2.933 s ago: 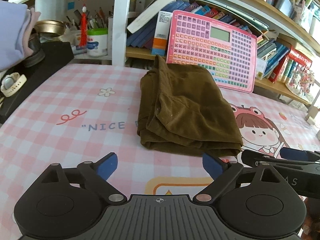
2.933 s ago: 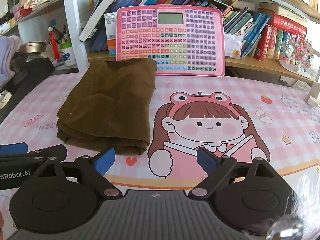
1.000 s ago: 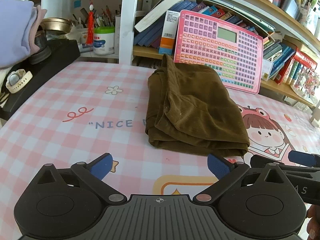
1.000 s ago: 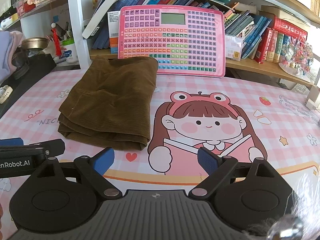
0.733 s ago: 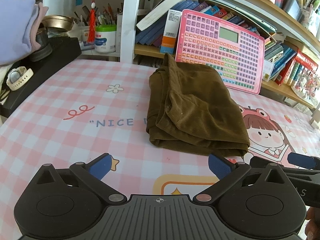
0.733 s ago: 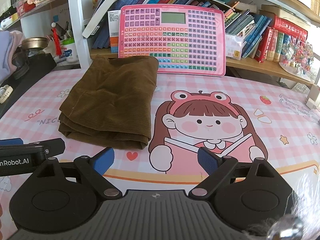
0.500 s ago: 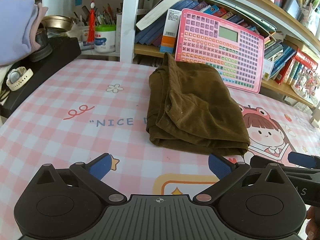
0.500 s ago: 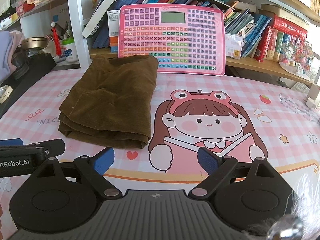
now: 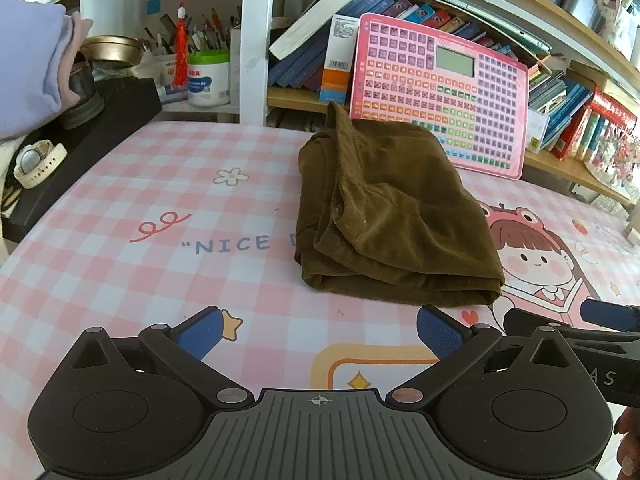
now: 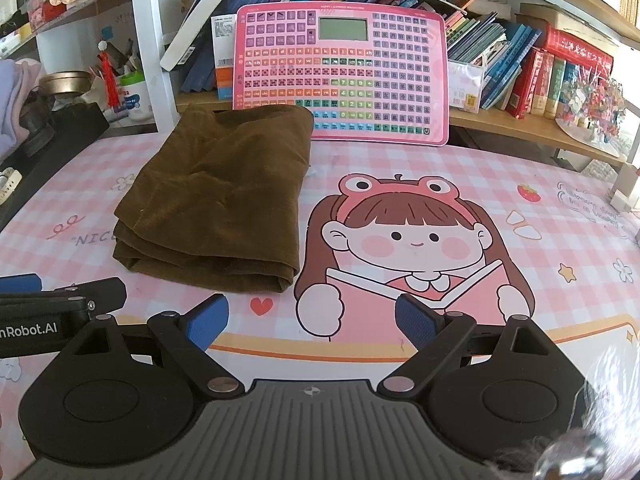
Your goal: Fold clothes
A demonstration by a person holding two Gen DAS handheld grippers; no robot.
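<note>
You hold both grippers low over the near edge of the table point(image 9: 100, 248), side by side, each tilted down and forward toward the cloth. Your left gripper point(image 9: 320, 330) has its blue pads spread wide with nothing between them, only bare checked tabletop beneath. Your right gripper point(image 10: 311, 318) stands the same way, jaws wide apart and empty, over the printed cartoon girl point(image 10: 404, 240). In the left view the right gripper's finger reaches in from the right edge; in the right view the left gripper's finger comes in at the left edge, so the two tools sit close beside each other without touching. The brown garment point(image 9: 384, 216) lies folded into a thick rectangle in the middle of the table, beyond both grippers and touched by neither; its near folded edge faces you, its layered open edges show on the left side, and its far end sits just in front of the pink keyboard toy point(image 10: 340, 72) that leans against the bookshelf point(image 10: 520, 120). To the left of the garment you have a broad stretch of open table, out to a black case point(image 9: 80, 136) with a white watch point(image 9: 36, 160) on it at the far left. To the right of it the table is open too, all the way across the cartoon print.
</note>
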